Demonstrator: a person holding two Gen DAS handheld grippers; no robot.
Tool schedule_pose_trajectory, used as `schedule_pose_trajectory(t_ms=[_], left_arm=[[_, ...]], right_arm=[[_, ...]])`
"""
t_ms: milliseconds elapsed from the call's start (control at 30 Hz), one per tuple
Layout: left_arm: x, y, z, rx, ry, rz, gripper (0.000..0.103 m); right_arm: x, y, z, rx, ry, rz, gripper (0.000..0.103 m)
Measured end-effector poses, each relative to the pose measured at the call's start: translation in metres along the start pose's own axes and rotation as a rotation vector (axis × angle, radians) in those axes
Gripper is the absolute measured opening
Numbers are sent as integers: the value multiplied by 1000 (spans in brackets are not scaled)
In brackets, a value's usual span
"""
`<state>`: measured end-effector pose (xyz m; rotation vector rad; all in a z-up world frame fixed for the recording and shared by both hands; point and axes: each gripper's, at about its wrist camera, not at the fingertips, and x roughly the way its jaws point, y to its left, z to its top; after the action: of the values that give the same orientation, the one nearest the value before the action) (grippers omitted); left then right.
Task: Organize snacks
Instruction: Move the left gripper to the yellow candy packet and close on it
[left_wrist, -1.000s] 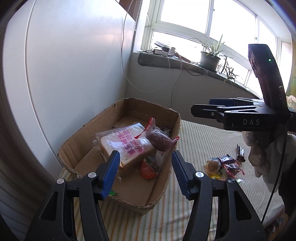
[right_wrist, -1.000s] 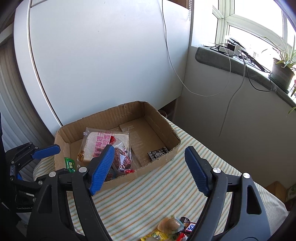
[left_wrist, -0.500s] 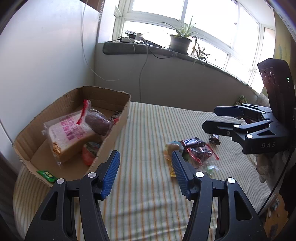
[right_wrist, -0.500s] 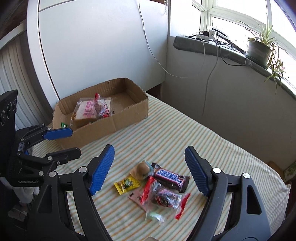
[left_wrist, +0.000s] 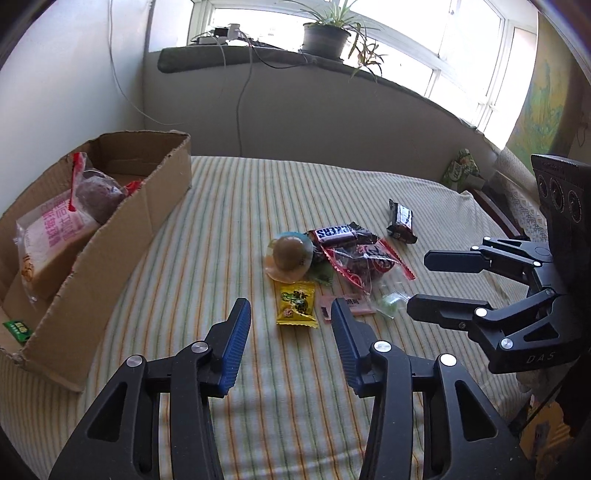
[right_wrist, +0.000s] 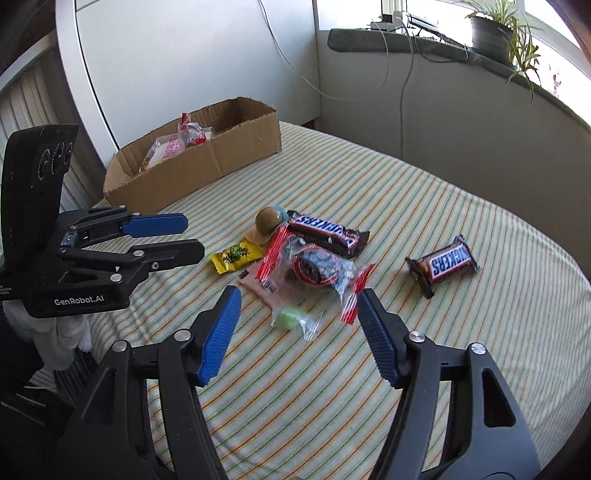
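Note:
A heap of snacks lies mid-table: a yellow packet (left_wrist: 296, 303) (right_wrist: 236, 255), a Snickers bar (left_wrist: 334, 232) (right_wrist: 325, 233), a clear red-edged bag (left_wrist: 364, 260) (right_wrist: 314, 267), a brown round sweet (left_wrist: 290, 253) (right_wrist: 266, 220), a green candy (right_wrist: 290, 318) and a pink packet (right_wrist: 275, 290). A second Snickers (right_wrist: 443, 264) (left_wrist: 402, 220) lies apart. My left gripper (left_wrist: 290, 319) hovers just short of the yellow packet, jaws closing, nothing between them. My right gripper (right_wrist: 297, 310) hovers over the green candy, jaws closing, pads clear of it.
A cardboard box (left_wrist: 122, 236) (right_wrist: 207, 162) at the left holds a bread bag (left_wrist: 51, 236) and other snacks. The striped cloth (left_wrist: 229, 229) covers the table. A windowsill with a potted plant (left_wrist: 325, 35) and cables runs behind. A green pack (left_wrist: 460, 171) lies at the far edge.
Both grippers swung from over the box to the snack heap and dropped lower. Both sets of jaws stand narrower than before.

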<state>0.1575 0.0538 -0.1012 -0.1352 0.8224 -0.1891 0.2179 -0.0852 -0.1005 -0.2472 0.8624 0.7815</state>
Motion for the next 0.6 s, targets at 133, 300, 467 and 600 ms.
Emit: schedule_pose_trajectory(t_ms=[133, 300, 467, 600], left_arm=[[12, -6, 0, 24, 32, 10, 44], [26, -9, 2, 59, 70, 29, 42], [36, -9, 1, 78, 92, 36, 31], [37, -10, 2, 90, 92, 34, 26]], right_arm=[[14, 4, -7, 10, 38, -4, 58], [27, 7, -9, 14, 66, -9, 51], [36, 6, -7, 22, 84, -12, 42], [40, 5, -10, 19, 97, -19, 39]])
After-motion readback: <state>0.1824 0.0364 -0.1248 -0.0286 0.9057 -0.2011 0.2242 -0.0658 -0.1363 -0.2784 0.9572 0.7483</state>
